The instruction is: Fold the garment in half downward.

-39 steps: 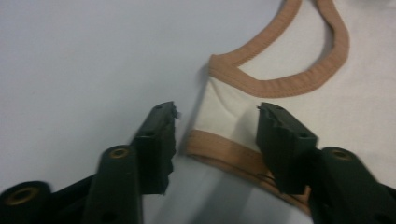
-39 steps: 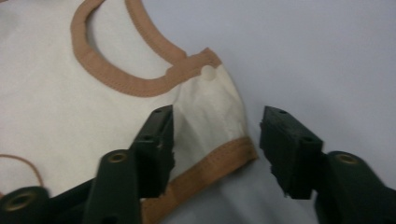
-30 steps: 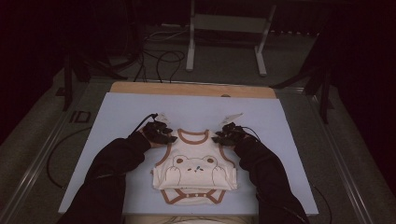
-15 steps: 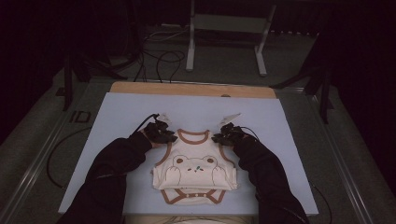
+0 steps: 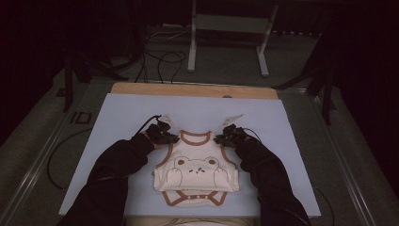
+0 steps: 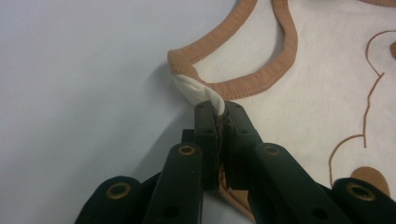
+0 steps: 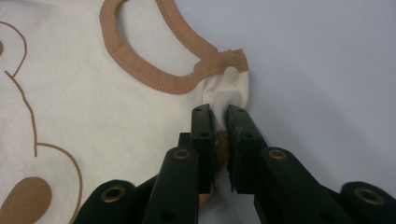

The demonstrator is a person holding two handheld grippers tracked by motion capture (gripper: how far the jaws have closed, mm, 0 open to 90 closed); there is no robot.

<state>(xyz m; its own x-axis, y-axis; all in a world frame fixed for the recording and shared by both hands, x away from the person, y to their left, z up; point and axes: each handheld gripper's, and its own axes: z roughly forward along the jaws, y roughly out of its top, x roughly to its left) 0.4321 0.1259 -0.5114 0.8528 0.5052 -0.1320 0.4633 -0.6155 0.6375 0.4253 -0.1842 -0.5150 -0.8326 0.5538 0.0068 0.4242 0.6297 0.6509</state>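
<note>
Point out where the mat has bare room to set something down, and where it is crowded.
The blue mat is bare between the wooden strip and the baby bodysuit, and down both side margins outside the sleeves. It is crowded at the shoulders, where the left gripper and right gripper pinch the straps.

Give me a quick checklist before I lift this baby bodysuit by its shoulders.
1. Left gripper pinching the left shoulder strap: ok, its jaws have just closed on the fabric.
2. Right gripper pinching the right shoulder strap: ok, also just closed.
3. Bodysuit lying flat, bear print up: ok.
4. Both layers of each strap caught: cannot tell.
5. Blue mat around the bodysuit free of snags: ok.
</note>
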